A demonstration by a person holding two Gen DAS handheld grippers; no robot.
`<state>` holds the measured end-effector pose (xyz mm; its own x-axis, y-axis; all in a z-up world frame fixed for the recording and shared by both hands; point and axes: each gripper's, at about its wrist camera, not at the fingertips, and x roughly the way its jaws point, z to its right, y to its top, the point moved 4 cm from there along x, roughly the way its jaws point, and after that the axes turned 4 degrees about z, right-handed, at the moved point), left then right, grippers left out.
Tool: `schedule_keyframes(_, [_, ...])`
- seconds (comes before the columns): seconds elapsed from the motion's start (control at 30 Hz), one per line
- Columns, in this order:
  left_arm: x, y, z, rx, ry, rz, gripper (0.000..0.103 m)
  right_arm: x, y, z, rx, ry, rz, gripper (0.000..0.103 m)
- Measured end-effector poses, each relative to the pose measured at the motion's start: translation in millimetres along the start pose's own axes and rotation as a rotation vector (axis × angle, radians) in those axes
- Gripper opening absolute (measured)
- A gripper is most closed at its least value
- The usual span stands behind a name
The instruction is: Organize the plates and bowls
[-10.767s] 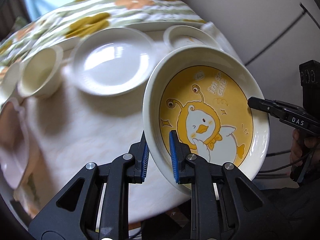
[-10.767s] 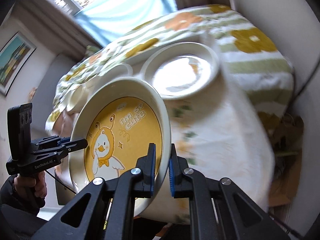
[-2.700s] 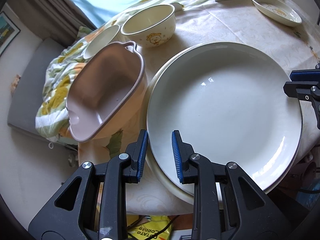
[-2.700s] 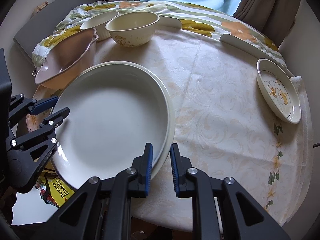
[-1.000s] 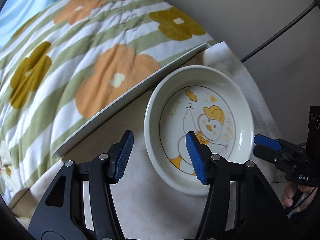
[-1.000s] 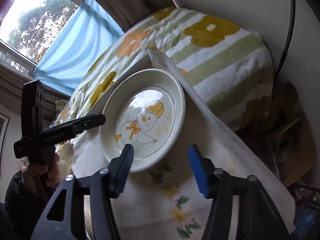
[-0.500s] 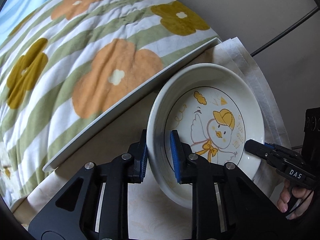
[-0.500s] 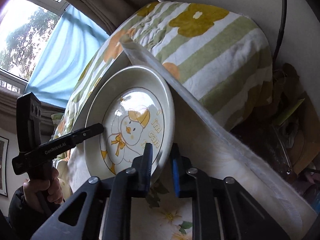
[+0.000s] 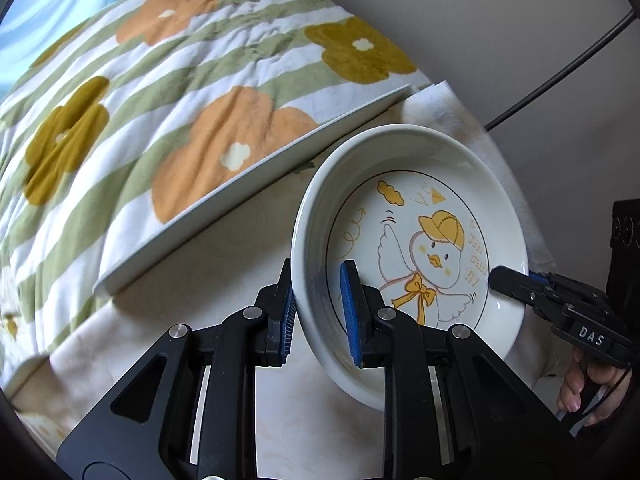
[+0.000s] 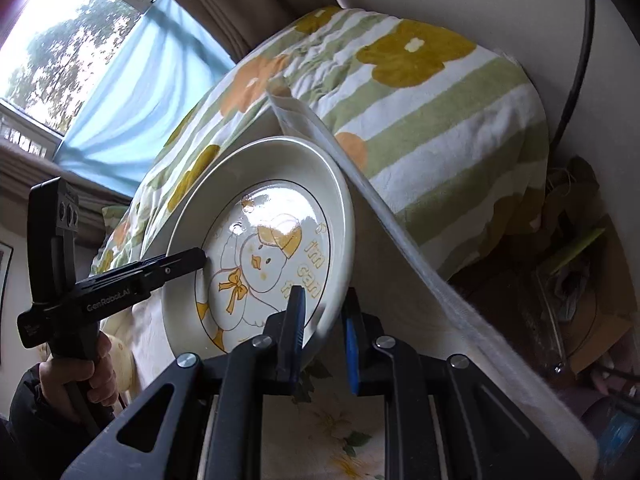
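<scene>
Plate with a duck drawing (image 9: 416, 240) is held tilted above the worktop (image 9: 224, 264), lifted on its edge between two claws. The left claw (image 9: 318, 312) is clenched on the rim of the plate at the side nearest to its camera, one blue pad inside the plate and the other pad under it. The right claw (image 10: 322, 330) is clenched on the opposite rim of the plate in the same way, with the rim between its two blue pads. In the left wrist view the right claw comes to the plate from the right side, and a hand (image 9: 588, 388) holds its handle below. In the right wrist view the left claw reaches the plate from the left side. Beyond the plate, the edge of the worktop meets a blanket with green stripes and orange and yellow flowers (image 9: 168, 92). The worktop carries a pale cloth with a flower print (image 10: 340, 432) under the plate. Behind the blanket a blue curtain (image 10: 132, 96) hangs at a window.
</scene>
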<state>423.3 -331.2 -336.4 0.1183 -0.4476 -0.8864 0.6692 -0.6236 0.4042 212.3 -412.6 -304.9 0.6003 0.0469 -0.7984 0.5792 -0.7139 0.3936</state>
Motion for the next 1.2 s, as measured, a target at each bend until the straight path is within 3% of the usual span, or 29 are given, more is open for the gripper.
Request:
schedule_keyframes(0.13, [-29.9,-7.5,8.1,-0.029,0.018,0.066,0.019,-16.9,7.4,-8.9,-0.068,0.019,0.007,0.016])
schedule_keyframes(0.37, [-116.2,-42.1,19.5,-0.102,0.047,0.207,0.019,-55.6,-1.0,-45.1,-0.21,0.077,-0.026,0.016])
schedule_keyframes(0.57, [-184.8,-111.3,19.5,-0.159,0.09,0.265,0.019,-96.4,-36.7,-81.1,-0.28,0.156,-0.04,0.016])
schedule_keyframes(0.7, [-219.5,-163.2,17.2,-0.206,0.133,0.289,0.019,-106.4,-69.6,-106.8,-0.368,0.161,-0.062,0.016])
schedule_keyframes(0.9, [-244.9,-238.8,0.5,-0.305,0.186,0.286,0.019,-97.5,-128.0,-131.9,-0.42,0.211,-0.135,0.016])
schedule_keyframes(1.2, [-231.3,-322.8,-35.3,-0.495,0.235,0.265,0.019,-54.4,-190.4,-152.4,-0.521,0.238,-0.273,0.016])
